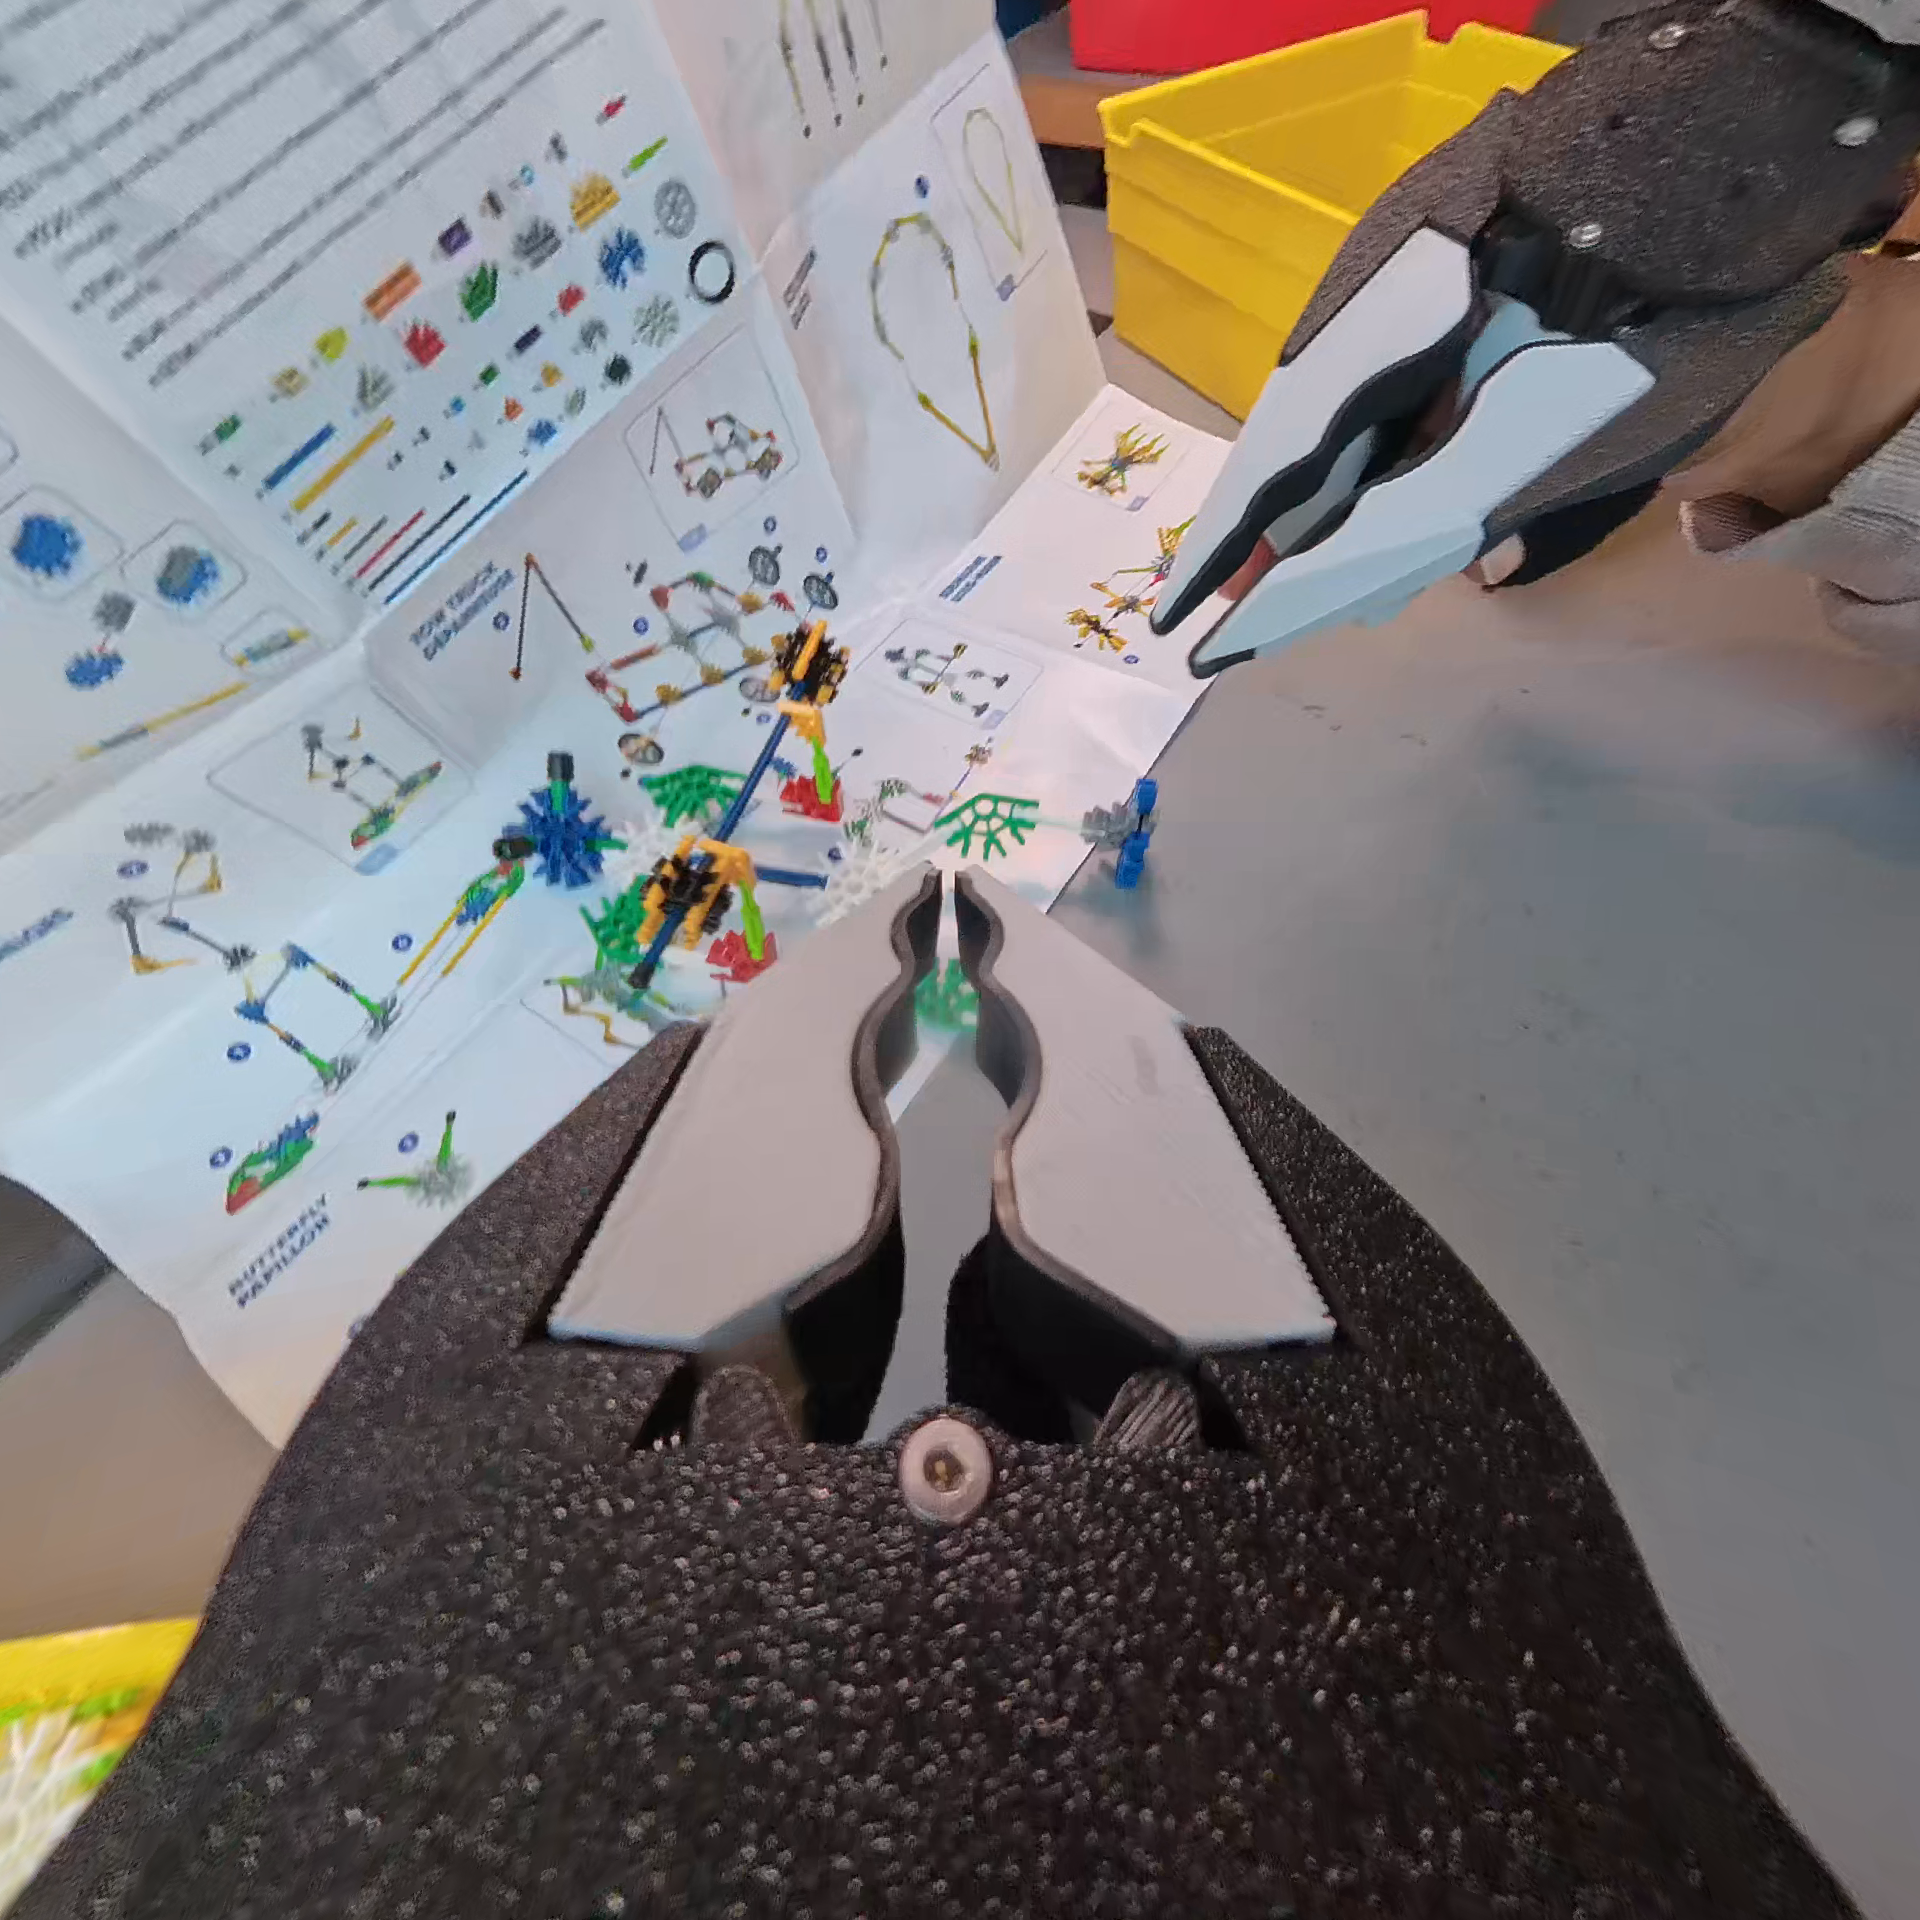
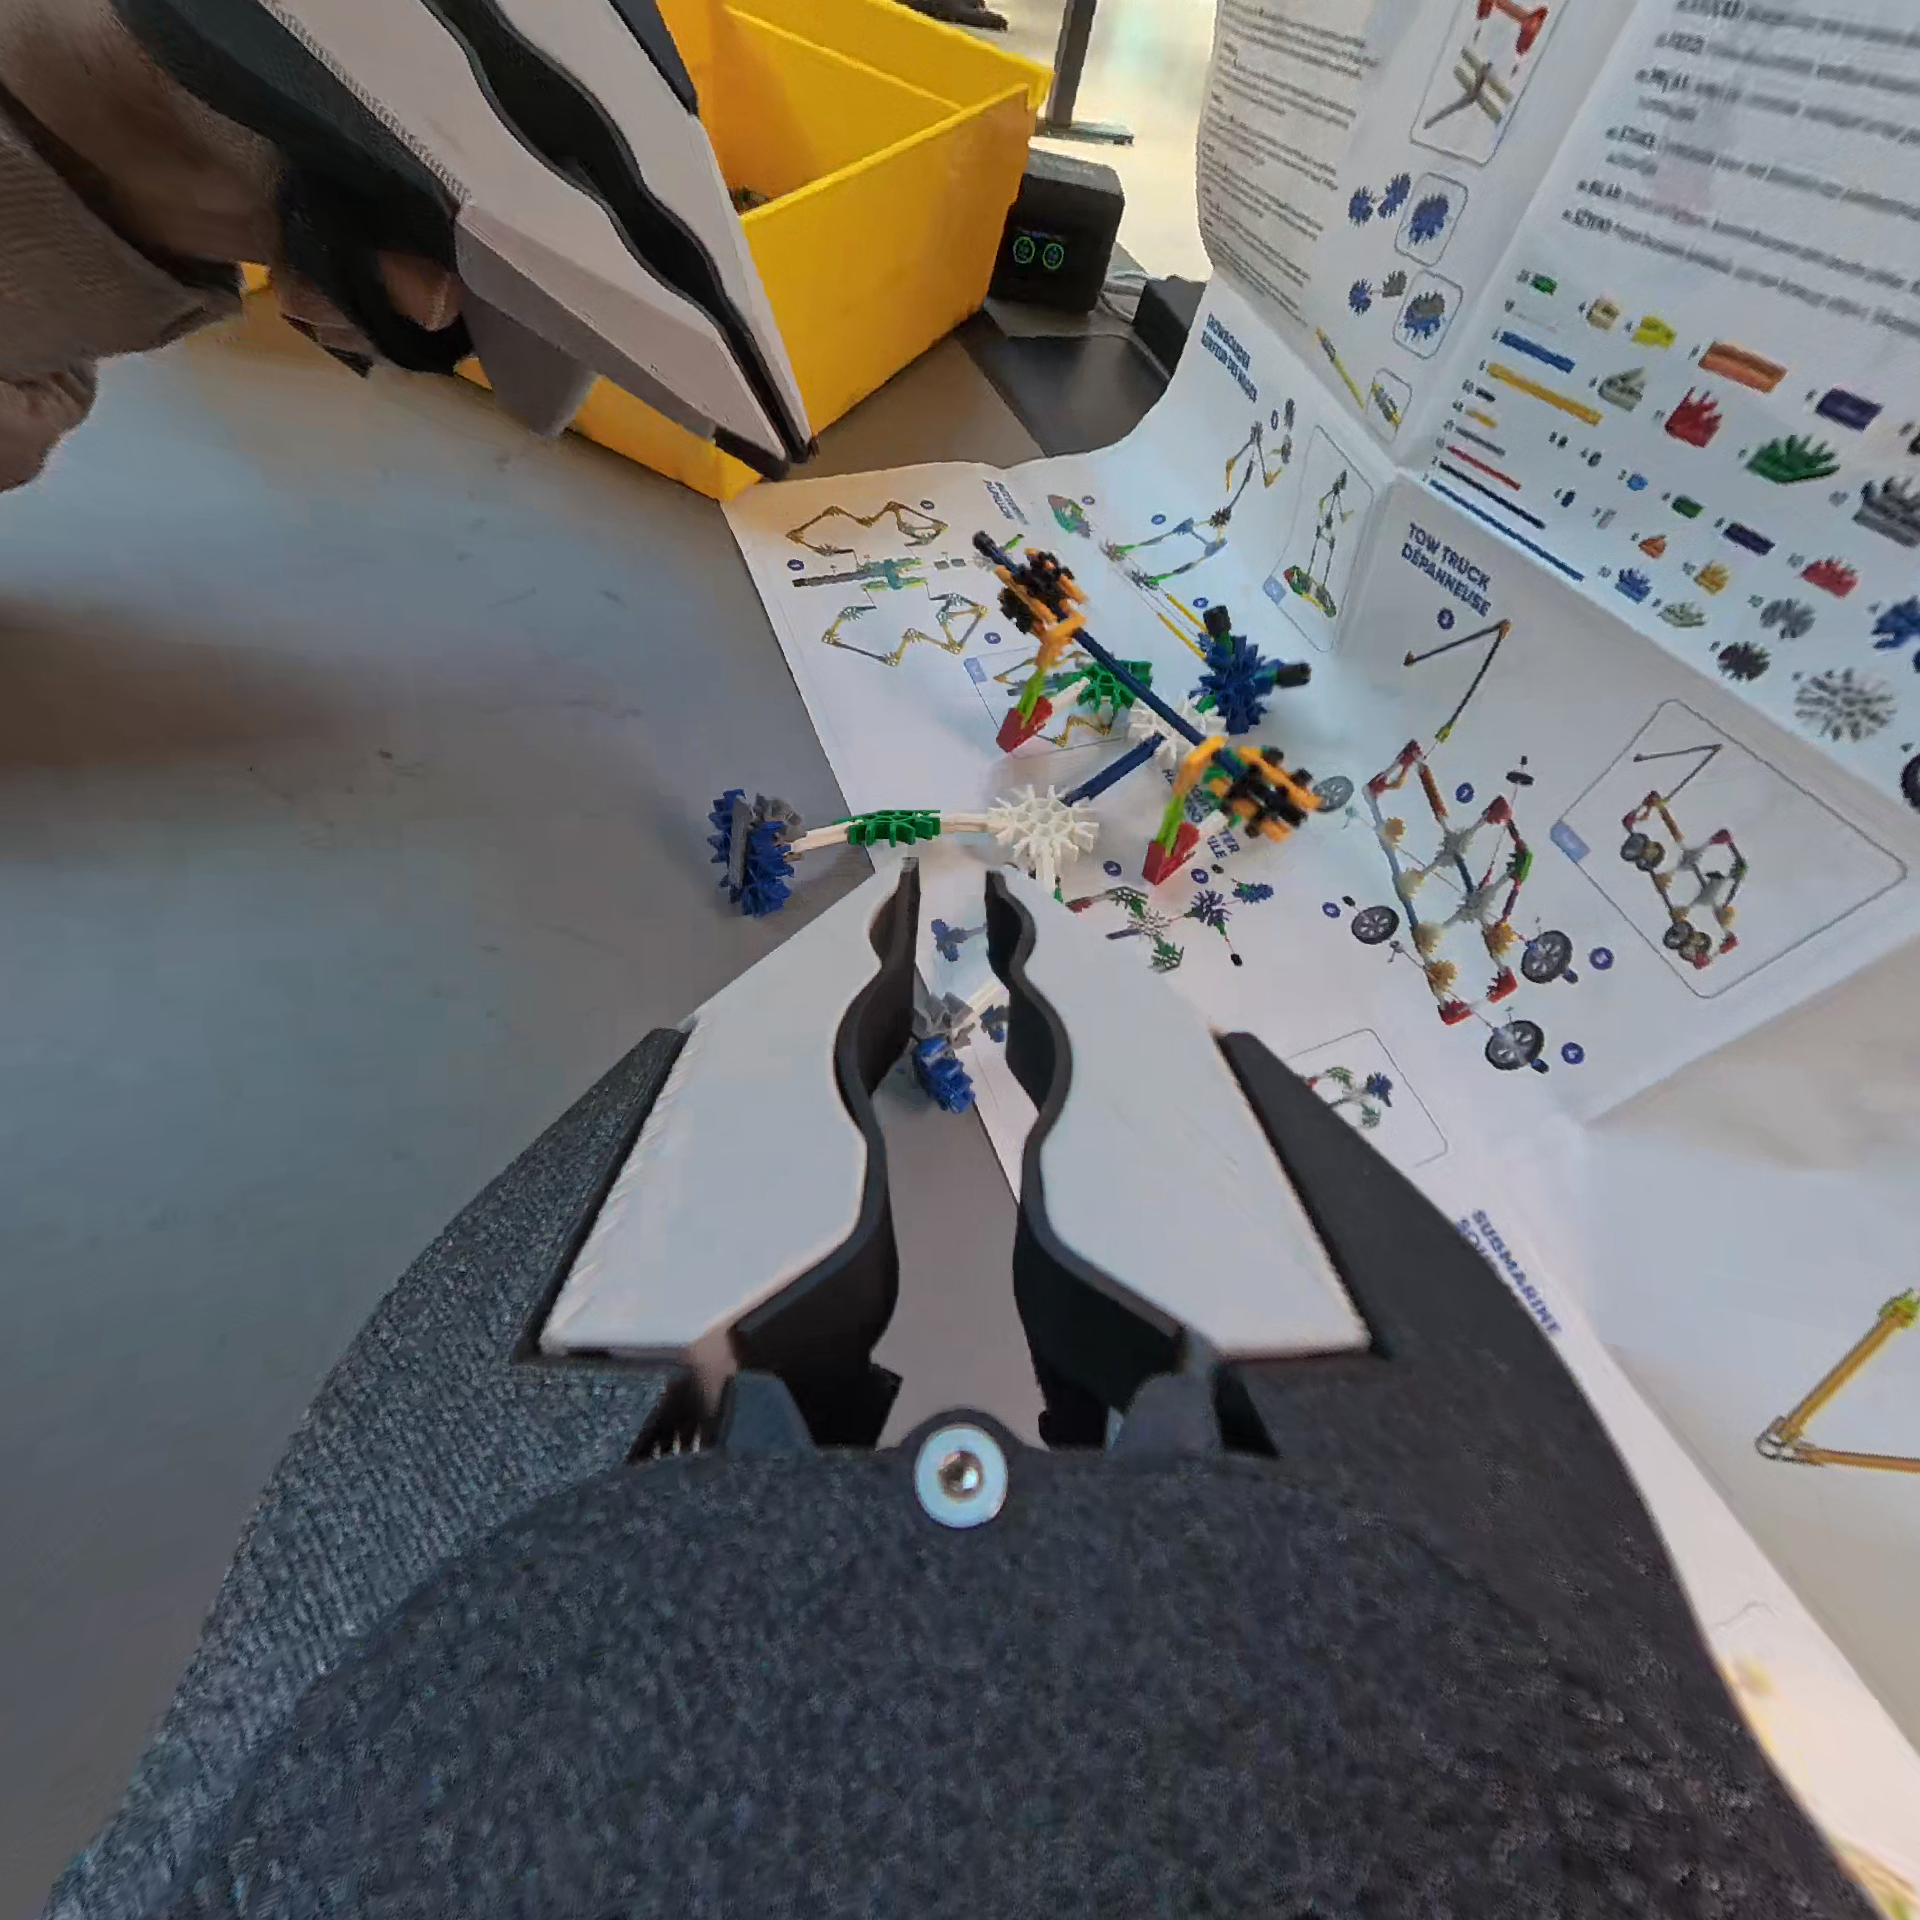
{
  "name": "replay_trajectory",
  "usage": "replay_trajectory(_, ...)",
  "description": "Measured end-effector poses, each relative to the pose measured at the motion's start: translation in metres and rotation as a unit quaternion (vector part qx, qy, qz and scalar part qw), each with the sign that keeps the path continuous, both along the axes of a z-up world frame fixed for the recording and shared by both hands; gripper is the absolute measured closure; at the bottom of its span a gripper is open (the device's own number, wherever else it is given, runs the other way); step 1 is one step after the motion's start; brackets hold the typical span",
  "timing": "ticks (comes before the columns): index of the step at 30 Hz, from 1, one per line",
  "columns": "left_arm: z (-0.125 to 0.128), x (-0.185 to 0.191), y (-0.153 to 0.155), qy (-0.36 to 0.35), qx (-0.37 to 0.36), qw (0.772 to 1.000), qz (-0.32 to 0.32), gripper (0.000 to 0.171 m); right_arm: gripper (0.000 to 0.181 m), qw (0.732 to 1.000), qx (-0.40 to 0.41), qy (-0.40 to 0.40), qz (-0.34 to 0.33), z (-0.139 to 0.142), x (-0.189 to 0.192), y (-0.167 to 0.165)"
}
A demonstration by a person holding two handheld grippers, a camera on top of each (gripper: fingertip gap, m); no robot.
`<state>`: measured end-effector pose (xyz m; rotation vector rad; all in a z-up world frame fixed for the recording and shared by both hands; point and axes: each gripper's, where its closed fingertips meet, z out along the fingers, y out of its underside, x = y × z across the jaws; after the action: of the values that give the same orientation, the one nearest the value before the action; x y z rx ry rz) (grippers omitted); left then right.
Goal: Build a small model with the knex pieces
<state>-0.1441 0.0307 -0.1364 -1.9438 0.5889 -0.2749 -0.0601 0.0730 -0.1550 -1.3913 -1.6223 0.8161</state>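
A construction-toy model [image 1: 727, 831] of rods and connectors lies on a large white instruction sheet [image 1: 312, 935]. It has a dark blue rod with yellow-and-black wheels, and green, red, white and blue connectors. It also shows in the right wrist view [image 2: 1143, 727]. A white rod runs out from it through a green connector [image 2: 894, 828] to a blue-and-grey end piece [image 2: 748, 852] on the grey table. My left gripper [image 1: 940, 883] is shut and empty, held above the model's near side. My right gripper [image 2: 951, 888] is slightly open and empty, just short of the white rod. A small blue-and-grey shape [image 2: 940, 1060] shows between its fingers.
The sheet's far half stands upright behind the model [image 2: 1662, 312]. Yellow bins [image 1: 1226, 208] stand on the grey table [image 1: 1507, 1039], with a red bin [image 1: 1247, 31] behind. A black device with a lit display [image 2: 1060, 239] sits past the bins. A yellow box corner [image 1: 73, 1714] is near left.
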Motion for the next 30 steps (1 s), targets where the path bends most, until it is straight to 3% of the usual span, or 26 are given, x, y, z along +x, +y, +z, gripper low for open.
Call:
replay_trajectory(4,-0.038,-0.017,0.001,-0.044,-0.111,0.992,0.045,0.16,0.157,0.996,-0.07,-0.03,-0.054,-0.02,-0.003,0.015)
replay_trajectory(8,-0.077,-0.006,0.013,-0.131,-0.198,0.968,0.079,0.146,0.146,0.983,-0.147,-0.069,-0.09,-0.046,-0.023,0.025)
replay_trajectory(12,-0.106,0.008,0.018,-0.122,-0.237,0.959,0.097,0.141,0.146,0.97,-0.183,-0.133,-0.089,-0.077,-0.033,0.022)
replay_trajectory(14,-0.11,0.013,0.02,-0.108,-0.23,0.962,0.099,0.141,0.164,0.975,-0.148,-0.146,-0.082,-0.083,-0.031,0.021)
replay_trajectory(17,-0.11,0.013,0.022,-0.084,-0.214,0.969,0.094,0.143,0.165,0.983,-0.121,-0.122,-0.063,-0.076,-0.029,0.016)
replay_trajectory(20,-0.105,0.018,0.023,-0.127,-0.206,0.967,0.079,0.149,0.167,0.989,-0.122,-0.078,-0.042,-0.062,-0.025,0.01)
replay_trajectory(24,-0.093,0.027,0.023,-0.196,-0.205,0.957,0.058,0.153,0.168,0.979,-0.191,-0.068,-0.031,-0.06,-0.014,0.001)
replay_trajectory(27,-0.104,0.017,0.021,-0.161,-0.221,0.958,0.081,0.152,0.169,0.966,-0.241,-0.088,-0.028,-0.067,-0.005,-0.003)
replay_trajectory(30,-0.106,0.021,0.014,-0.134,-0.236,0.96,0.062,0.152,0.167,0.949,-0.277,-0.151,0.029,-0.076,0.011,-0.028)
